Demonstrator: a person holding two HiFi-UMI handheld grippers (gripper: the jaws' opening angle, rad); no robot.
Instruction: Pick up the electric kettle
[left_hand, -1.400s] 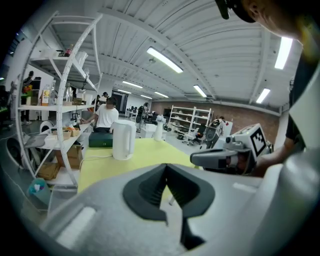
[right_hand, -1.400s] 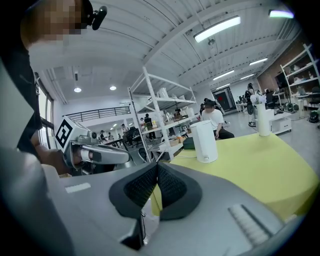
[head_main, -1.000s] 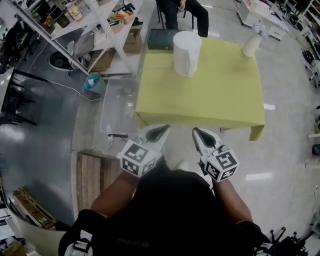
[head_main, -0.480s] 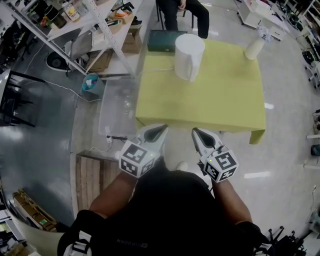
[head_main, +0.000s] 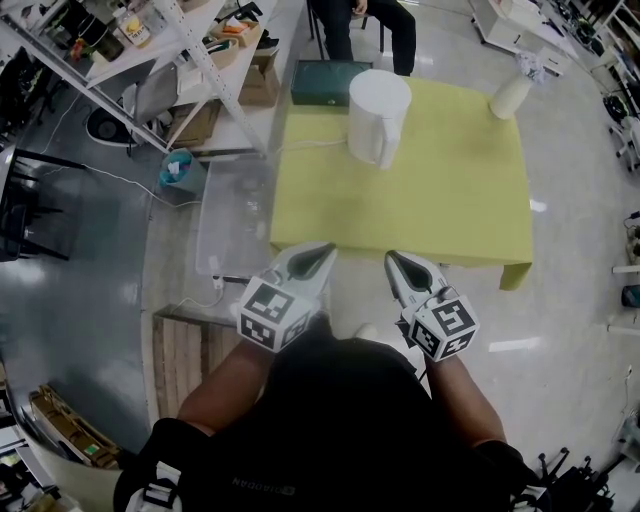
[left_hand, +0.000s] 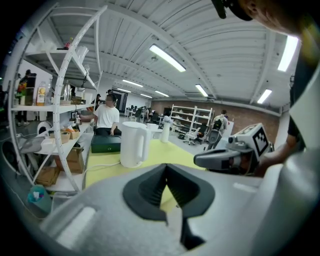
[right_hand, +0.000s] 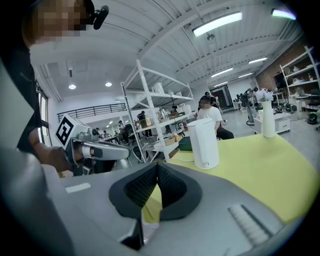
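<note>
The white electric kettle (head_main: 378, 115) stands upright at the far left of the yellow table (head_main: 450, 200), handle toward me, with a white cord (head_main: 310, 143) running off to the left. My left gripper (head_main: 322, 253) and right gripper (head_main: 392, 260) hover side by side at the table's near edge, well short of the kettle. Both are shut with nothing between their jaws. In the left gripper view the kettle (left_hand: 134, 144) shows beyond the closed left gripper (left_hand: 166, 167), with the right gripper (left_hand: 200, 159) beside it. The right gripper view shows the kettle (right_hand: 204, 142) ahead of the right gripper (right_hand: 157, 167).
A white vase (head_main: 508, 92) stands at the table's far right corner and a dark green box (head_main: 320, 80) behind the kettle. A person (head_main: 365, 25) sits beyond the table. To the left are a white shelf rack (head_main: 190, 50), a clear bin (head_main: 232, 215), a teal bucket (head_main: 180, 168) and a wooden pallet (head_main: 180, 360).
Both grippers have moved forward together toward the table's near edge, still shut. The kettle has not moved on the table.
</note>
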